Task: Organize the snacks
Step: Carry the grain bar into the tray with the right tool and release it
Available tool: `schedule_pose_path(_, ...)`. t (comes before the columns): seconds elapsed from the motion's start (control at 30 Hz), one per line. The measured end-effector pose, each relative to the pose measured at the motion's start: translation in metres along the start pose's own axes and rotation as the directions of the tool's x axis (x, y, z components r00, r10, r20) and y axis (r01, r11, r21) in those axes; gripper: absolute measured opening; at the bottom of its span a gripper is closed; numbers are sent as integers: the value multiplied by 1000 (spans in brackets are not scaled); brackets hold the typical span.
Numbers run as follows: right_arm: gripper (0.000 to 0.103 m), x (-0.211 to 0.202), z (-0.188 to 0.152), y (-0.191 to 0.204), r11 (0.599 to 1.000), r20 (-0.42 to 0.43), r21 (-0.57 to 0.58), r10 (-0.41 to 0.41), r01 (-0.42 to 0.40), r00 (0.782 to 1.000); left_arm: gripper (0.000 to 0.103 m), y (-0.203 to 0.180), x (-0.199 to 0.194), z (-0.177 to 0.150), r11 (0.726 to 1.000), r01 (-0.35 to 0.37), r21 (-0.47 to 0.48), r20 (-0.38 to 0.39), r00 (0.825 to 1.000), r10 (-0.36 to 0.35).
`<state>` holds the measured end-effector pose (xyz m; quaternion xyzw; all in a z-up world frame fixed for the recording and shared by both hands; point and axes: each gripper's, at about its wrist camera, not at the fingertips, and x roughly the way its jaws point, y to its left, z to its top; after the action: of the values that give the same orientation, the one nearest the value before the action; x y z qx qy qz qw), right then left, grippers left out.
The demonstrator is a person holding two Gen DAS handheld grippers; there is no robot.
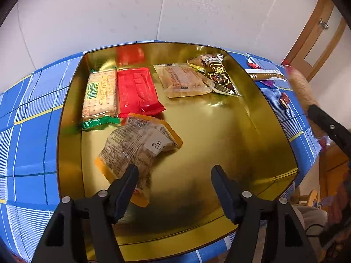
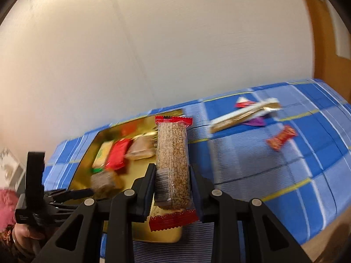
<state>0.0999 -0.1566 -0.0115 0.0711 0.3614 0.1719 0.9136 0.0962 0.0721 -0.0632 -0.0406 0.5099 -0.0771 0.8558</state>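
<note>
1. Progress: roughly halfway, by my read. The gold tin tray [image 1: 72,118] already held five snacks: WEIDAN cracker pack [image 1: 100,95], red wafer pack [image 1: 137,92], a clear-wrapped biscuit [image 1: 183,80], a brown chocolate pack [image 1: 219,74] and a yellow-edged pouch [image 1: 136,149].
2. Left to do: a long gold-and-white bar [image 2: 243,115], a small orange-red candy [image 2: 282,140], and red and purple wrappers beside the bar were on the blue plaid cloth [image 2: 252,164], outside the tray.
3. Left gripper [image 1: 174,173] was spread, nothing pinched; the pouch lay under its left finger, on the tray floor.
4. Right gripper [image 2: 172,175] was clenched on a sesame-nut bar [image 2: 173,160] with red ends, held in the air near the tray's right edge.
5. View differences: only the left wrist view showed the tray contents sharply. Only the right wrist view showed the gripped bar clearly and most of the leftover snacks; its tray was motion-blurred.
</note>
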Motion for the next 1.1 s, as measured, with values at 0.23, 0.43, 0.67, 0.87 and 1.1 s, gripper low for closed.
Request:
schedule_pose_path(0.23, 31, 47, -1, 28, 999, -173, 4, 33, -32, 984, 70, 9, -2, -1, 1000, -19, -16, -1, 1000, 19)
schedule_pose_path(0.43, 31, 73, -5, 35, 999, -238, 30, 38, -31, 970, 70, 13, -8, -1, 1000, -20, -15, 9, 1000, 20)
schedule_pose_path(0.67, 33, 88, -11, 45, 996, -268, 81, 68, -48, 961, 71, 13, -10, -2, 1000, -12, -26, 9, 1000, 13)
schedule_pose_path(0.87, 33, 77, -12, 40, 990, -223, 114, 108, -84, 969, 71, 9, -10, -3, 1000, -10, -24, 7, 1000, 11)
schedule_pose_path(1.1, 33, 55, -9, 26, 988, -149, 138, 95, -74, 984, 71, -3, -10, -5, 1000, -15, 2, 4, 1000, 15)
